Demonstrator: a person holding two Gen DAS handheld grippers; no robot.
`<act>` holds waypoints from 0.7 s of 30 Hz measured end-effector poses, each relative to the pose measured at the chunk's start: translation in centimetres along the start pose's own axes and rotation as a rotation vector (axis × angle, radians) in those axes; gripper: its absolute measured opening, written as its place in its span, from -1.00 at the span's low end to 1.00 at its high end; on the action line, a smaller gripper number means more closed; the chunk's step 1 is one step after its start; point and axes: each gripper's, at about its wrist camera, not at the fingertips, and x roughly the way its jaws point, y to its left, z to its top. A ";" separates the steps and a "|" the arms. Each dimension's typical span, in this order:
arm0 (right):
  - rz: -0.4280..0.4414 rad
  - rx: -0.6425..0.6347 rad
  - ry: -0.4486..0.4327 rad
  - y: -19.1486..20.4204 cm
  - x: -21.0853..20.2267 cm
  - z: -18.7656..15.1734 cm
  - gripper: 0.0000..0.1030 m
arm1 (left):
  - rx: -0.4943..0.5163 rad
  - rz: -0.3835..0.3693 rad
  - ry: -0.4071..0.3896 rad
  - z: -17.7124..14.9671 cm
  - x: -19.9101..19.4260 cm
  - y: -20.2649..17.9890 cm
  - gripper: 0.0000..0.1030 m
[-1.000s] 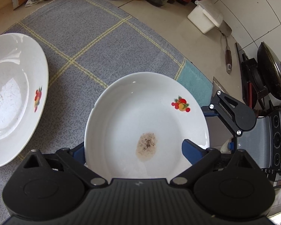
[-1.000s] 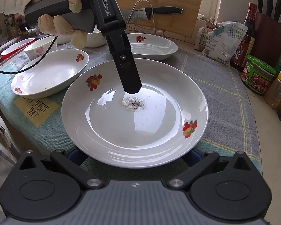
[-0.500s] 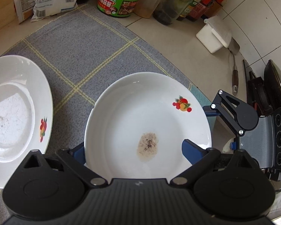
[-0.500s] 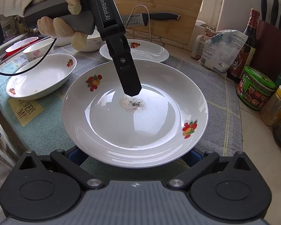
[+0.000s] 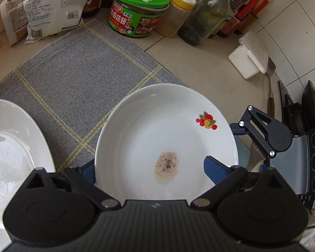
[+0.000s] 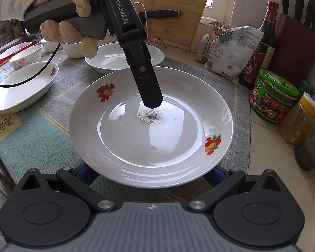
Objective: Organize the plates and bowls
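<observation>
A white plate [image 5: 166, 138] with fruit prints and a patch of crumbs is held up above the grey checked mat [image 5: 77, 79]. My left gripper [image 5: 149, 168] is shut on its rim; one finger lies across the plate's inside, seen in the right wrist view [image 6: 146, 77]. My right gripper [image 6: 151, 174] is shut on the opposite rim of the same plate [image 6: 151, 142]. A second white plate [image 5: 12, 153] lies on the mat to the left, also in the right wrist view [image 6: 113, 57]. An oval white dish [image 6: 21, 88] and small bowls [image 6: 25, 56] sit farther left.
Along the back wall stand a green-lidded jar [image 5: 138, 14], a yellow-capped jar [image 5: 176, 14], bottles [image 5: 205, 19], flour bags [image 5: 50, 6] and a knife block [image 6: 294, 42]. A white box [image 5: 250, 58], a spatula [image 5: 269, 84] and a stove lie to the right. A cutting board [image 6: 176, 12] leans behind.
Both grippers have carried the plate toward the jars and bottles at the back of the counter. The second plate has slid off to the left in the left wrist view.
</observation>
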 end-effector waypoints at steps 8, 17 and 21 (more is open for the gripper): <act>0.002 0.005 0.008 -2.1 1.0 0.4 1.00 | -0.006 0.003 -0.001 2.2 0.9 0.7 0.89; 0.008 0.020 0.018 -3.6 2.0 0.6 1.00 | -0.012 0.001 -0.001 3.6 1.8 1.4 0.89; 0.009 0.028 0.018 -4.3 2.3 0.7 1.00 | -0.010 0.007 -0.006 4.4 2.3 1.7 0.89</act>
